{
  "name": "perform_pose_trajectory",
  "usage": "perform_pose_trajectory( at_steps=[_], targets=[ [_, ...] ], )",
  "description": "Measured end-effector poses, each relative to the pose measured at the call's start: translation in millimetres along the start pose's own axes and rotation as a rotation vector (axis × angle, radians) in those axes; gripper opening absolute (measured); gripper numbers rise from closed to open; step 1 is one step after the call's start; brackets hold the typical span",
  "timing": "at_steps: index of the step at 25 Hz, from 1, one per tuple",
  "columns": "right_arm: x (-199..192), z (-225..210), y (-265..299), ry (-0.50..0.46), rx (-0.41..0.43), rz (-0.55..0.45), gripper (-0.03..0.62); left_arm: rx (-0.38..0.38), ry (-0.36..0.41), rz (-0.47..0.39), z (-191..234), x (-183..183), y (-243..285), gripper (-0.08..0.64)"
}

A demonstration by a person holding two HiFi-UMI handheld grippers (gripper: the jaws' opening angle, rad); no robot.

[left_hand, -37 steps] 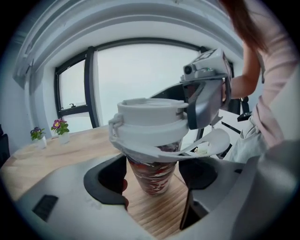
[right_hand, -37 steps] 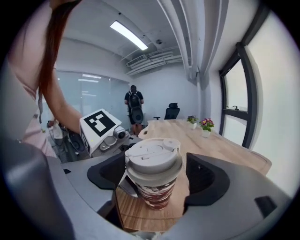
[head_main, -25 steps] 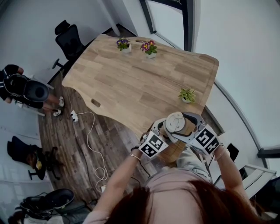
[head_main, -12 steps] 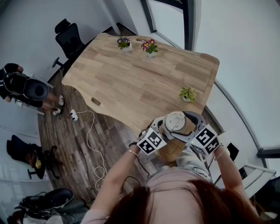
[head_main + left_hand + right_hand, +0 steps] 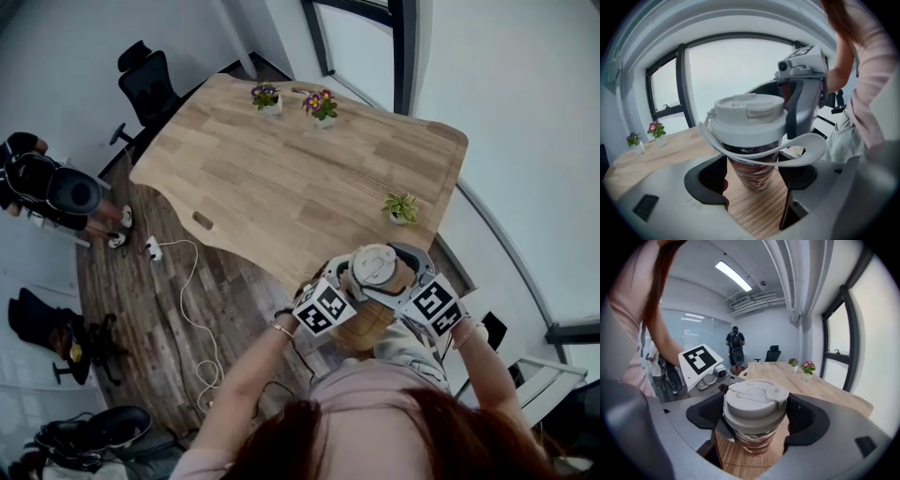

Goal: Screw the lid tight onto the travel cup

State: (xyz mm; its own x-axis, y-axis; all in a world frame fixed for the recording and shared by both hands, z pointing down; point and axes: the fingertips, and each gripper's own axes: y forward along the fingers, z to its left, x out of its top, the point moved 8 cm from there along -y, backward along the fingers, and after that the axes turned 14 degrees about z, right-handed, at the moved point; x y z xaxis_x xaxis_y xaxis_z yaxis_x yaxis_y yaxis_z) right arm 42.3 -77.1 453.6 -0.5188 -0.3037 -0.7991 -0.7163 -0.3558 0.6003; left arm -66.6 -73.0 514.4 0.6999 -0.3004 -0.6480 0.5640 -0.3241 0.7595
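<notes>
Currently gripped from two sides, upright, just above the near edge of the wooden table (image 5: 281, 169), close in front of the person: travel cup (image 5: 752, 171). Cannot tell whether resting on the wood or lifted clear.

Clamped low on its patterned body by the left gripper (image 5: 754, 183), jaws closed in to cup width, a pad touching either side.

Clamped at the top by the right gripper (image 5: 755, 418), jaws narrowed onto the white lid (image 5: 754, 401), one pad against each side of the rim (no gap seen).

Seated level on the cup mouth, with flip tab lying flat on top.

Noted white carry loop (image 5: 808, 145) hanging from the lid collar and draped round the cup toward the right gripper.

Elsewhere on the table: small green plant (image 5: 401, 206) near the right edge; purple flower pot (image 5: 265, 96) and pink flower pot (image 5: 321, 103) side by side at the far end.

Beyond the far corner, black office chair (image 5: 150, 84). On the floor left of the table, looping white cable (image 5: 192, 300).
</notes>
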Motion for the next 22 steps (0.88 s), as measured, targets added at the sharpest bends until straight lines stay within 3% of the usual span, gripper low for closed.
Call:
perform_pose_trajectory(
  at_steps=[4, 8, 12, 16, 19, 22],
  targets=[
    [-5, 6, 0, 0.088, -0.11, -0.038, 0.383, 0.031, -0.038, -0.012, -4, 0, 1, 0.339],
    [-7, 1, -4, 0.082, -0.017, -0.007, 0.383, -0.002, -0.008, -0.004, -3, -2, 2, 0.337],
    [-2, -7, -8, 0.003, 0.079, 0.037, 0.383, -0.05, 0.04, 0.002, 0, -2, 2, 0.336],
    [3, -6, -5, -0.064, 0.121, 0.059, 0.383, -0.074, 0.092, 0.01, 2, 0, 1, 0.334],
    [3, -5, -6, -0.033, 0.076, 0.03, 0.383, -0.056, 0.069, 0.015, 1, 2, 1, 0.334],
    [0, 1, -7, 0.037, -0.035, 0.001, 0.383, -0.004, 0.004, 0.016, -3, 3, 2, 0.334]
  ],
)
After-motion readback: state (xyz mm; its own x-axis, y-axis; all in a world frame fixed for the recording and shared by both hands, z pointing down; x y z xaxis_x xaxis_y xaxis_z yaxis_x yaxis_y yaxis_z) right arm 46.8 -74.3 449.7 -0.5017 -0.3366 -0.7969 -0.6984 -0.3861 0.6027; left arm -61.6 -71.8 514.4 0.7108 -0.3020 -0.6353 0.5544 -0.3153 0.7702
